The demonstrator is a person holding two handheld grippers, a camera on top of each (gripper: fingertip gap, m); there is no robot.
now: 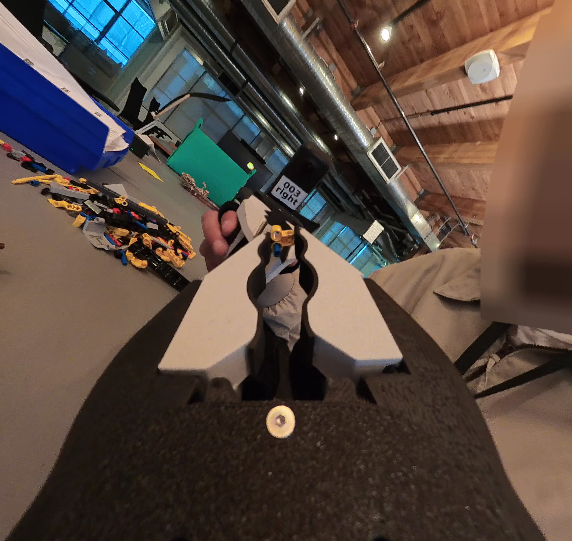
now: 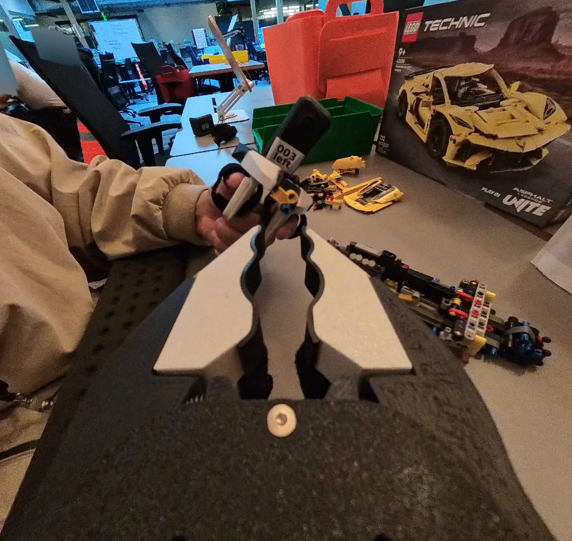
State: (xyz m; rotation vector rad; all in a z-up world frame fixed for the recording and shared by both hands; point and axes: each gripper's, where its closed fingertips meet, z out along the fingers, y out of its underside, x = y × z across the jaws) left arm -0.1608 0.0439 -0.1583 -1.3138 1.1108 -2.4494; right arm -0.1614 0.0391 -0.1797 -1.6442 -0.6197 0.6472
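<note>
My left gripper (image 1: 280,238) is shut on a small yellow connector piece (image 1: 282,234) with a blue pin (image 1: 276,249) sticking out of it, held in the air above the grey table (image 1: 62,309). The right gripper's black camera housing (image 1: 306,167) faces it close behind. In the right wrist view my right gripper (image 2: 281,232) is open and empty, its tips just in front of and below the left gripper (image 2: 284,207), which holds the yellow piece (image 2: 286,197). A hand (image 2: 223,225) in a beige sleeve grips the left gripper's handle.
A pile of loose yellow, black and blue pieces (image 1: 123,225) lies left, beside a blue bin (image 1: 46,114) and a green board (image 1: 207,167). A partly built black chassis (image 2: 448,303) lies right, with yellow body parts (image 2: 368,193), a green bin (image 2: 340,132), an orange bag (image 2: 331,52) and the set's box (image 2: 483,102) behind.
</note>
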